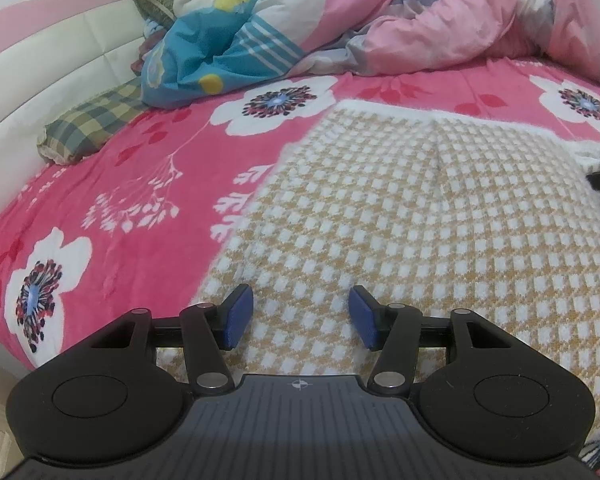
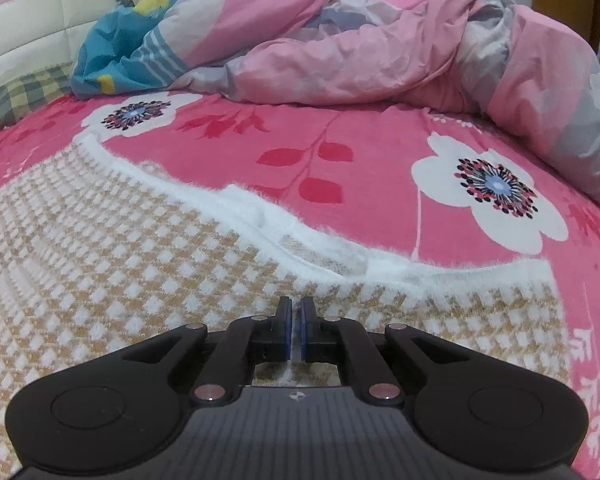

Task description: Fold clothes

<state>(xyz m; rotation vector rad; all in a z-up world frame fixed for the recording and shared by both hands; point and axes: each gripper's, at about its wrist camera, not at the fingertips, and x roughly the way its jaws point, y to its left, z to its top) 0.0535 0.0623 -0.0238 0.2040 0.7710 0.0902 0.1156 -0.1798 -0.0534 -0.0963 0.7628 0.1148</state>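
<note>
A soft, light checked knit garment [image 1: 400,208], best taken by its fuzzy white edge [image 2: 300,236], is being spread on the floral bed [image 1: 140,184], the left hand-held gripper [image 1: 301,317] held apart over it, the right hand-held gripper [image 2: 296,330] held together.

We look from each wrist camera forward and down along its gripper's fingers, close above the fuzzy tan-and-white checked knit garment [image 1: 400,208] lying on the pink flowered bedsheet [image 1: 148,168]. Both views share that garment [image 2: 140,264], the sheet [image 2: 340,148], the crumpled pink and blue quilt [image 2: 320,40] behind, and the green plaid pillow [image 1: 96,124].
</note>
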